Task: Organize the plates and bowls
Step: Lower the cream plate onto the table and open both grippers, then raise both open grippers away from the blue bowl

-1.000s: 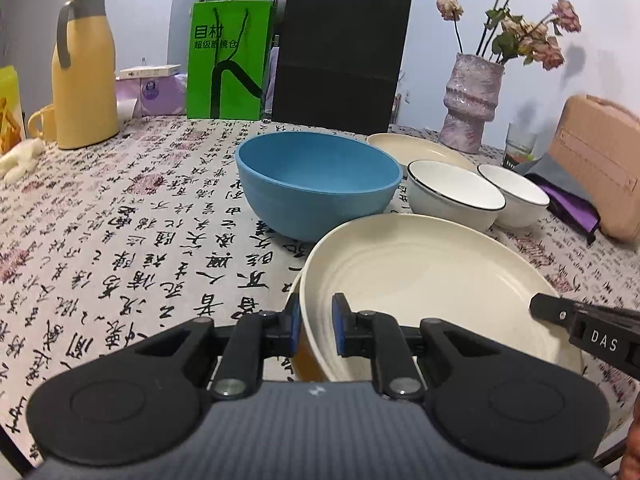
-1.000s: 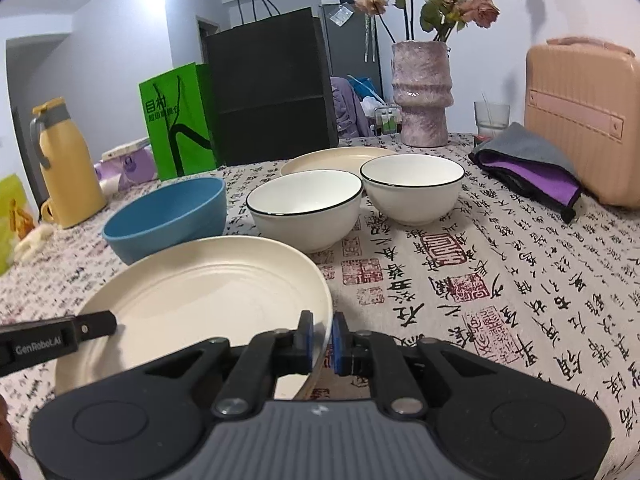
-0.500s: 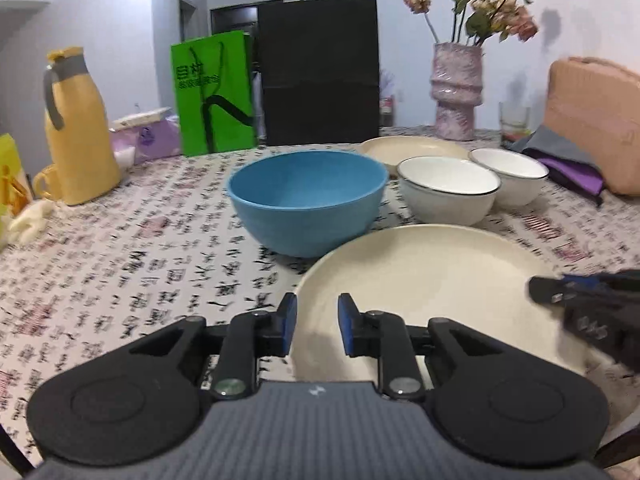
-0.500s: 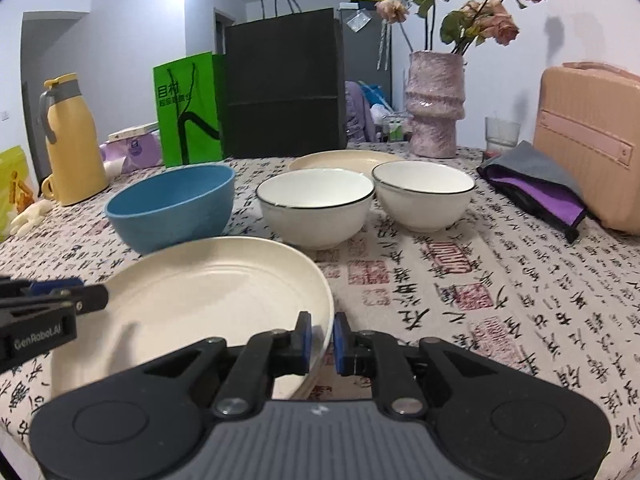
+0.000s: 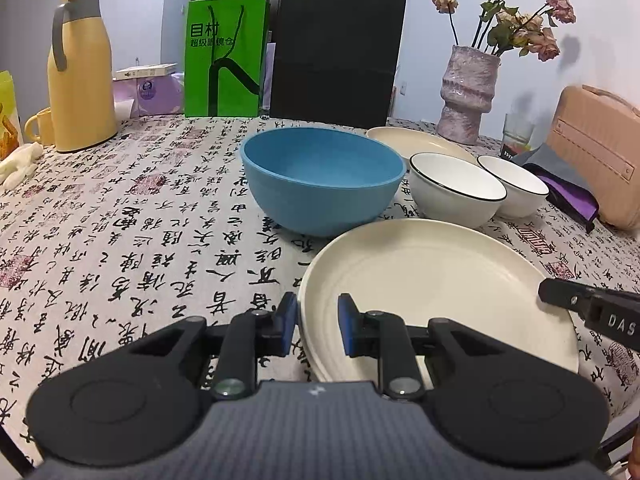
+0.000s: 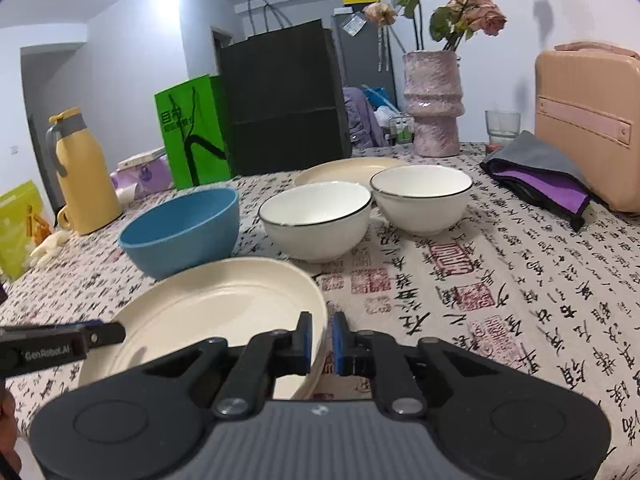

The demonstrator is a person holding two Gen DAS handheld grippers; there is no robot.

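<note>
Cream plate (image 5: 440, 280) rests on the worktop (image 5: 120, 240). Right tool (image 6: 320, 342) pinches its rim. Left tool (image 5: 318, 326), slightly parted, straddles the opposite rim without gripping.

Cream plate (image 5: 440, 276); blue bowl (image 5: 320, 184); two white, black-rimmed bowls (image 6: 316, 224); tablecloth (image 5: 120, 240) off-white, black calligraphy, red seals.

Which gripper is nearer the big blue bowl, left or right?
Left. The left gripper straddles the cream plate's rim just before the big blue bowl; the right gripper grips the plate's far side.
</note>
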